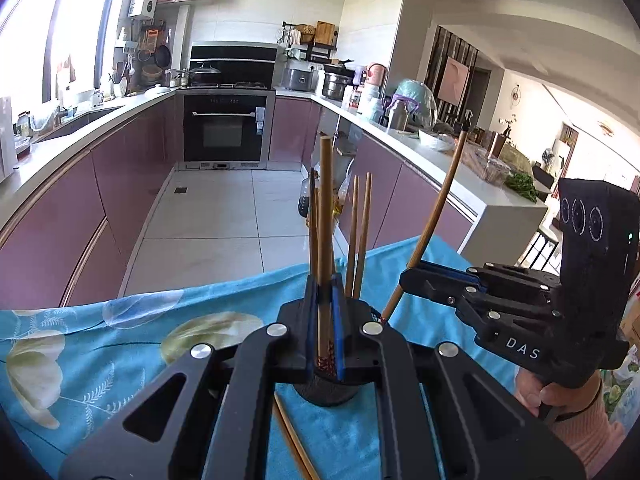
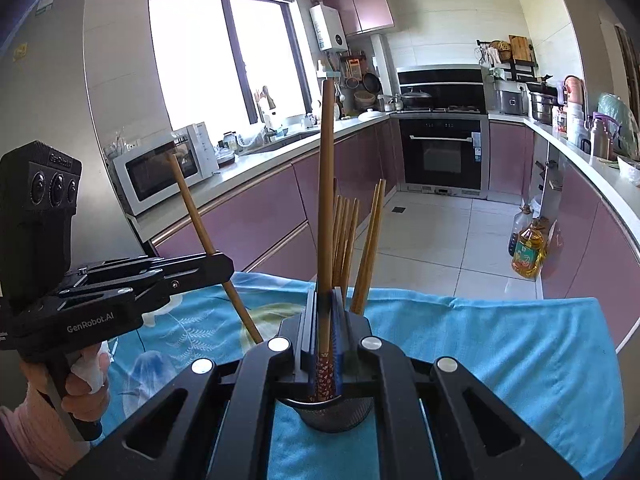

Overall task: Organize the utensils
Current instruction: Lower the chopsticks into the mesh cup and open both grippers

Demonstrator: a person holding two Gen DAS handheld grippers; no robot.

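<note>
A dark mesh holder (image 1: 326, 394) stands on the blue floral cloth (image 1: 100, 344) and holds several wooden chopsticks (image 1: 358, 232). My left gripper (image 1: 325, 292) is shut on an upright chopstick (image 1: 326, 208) whose patterned tip is at the holder's mouth. My right gripper (image 1: 412, 274) is shut on a tilted chopstick (image 1: 438, 216) beside the holder. In the right wrist view my right gripper (image 2: 325, 304) pinches its chopstick (image 2: 326, 200) over the holder (image 2: 336, 414). The left gripper (image 2: 224, 266) there holds its chopstick (image 2: 200, 220) leaning into the holder.
Two loose chopsticks (image 1: 292, 440) lie on the cloth in front of the holder. The table edge drops to the tiled kitchen floor (image 1: 224, 216). Oil bottles (image 2: 528, 248) stand on the floor by the pink cabinets. A microwave (image 2: 160, 168) sits on the left counter.
</note>
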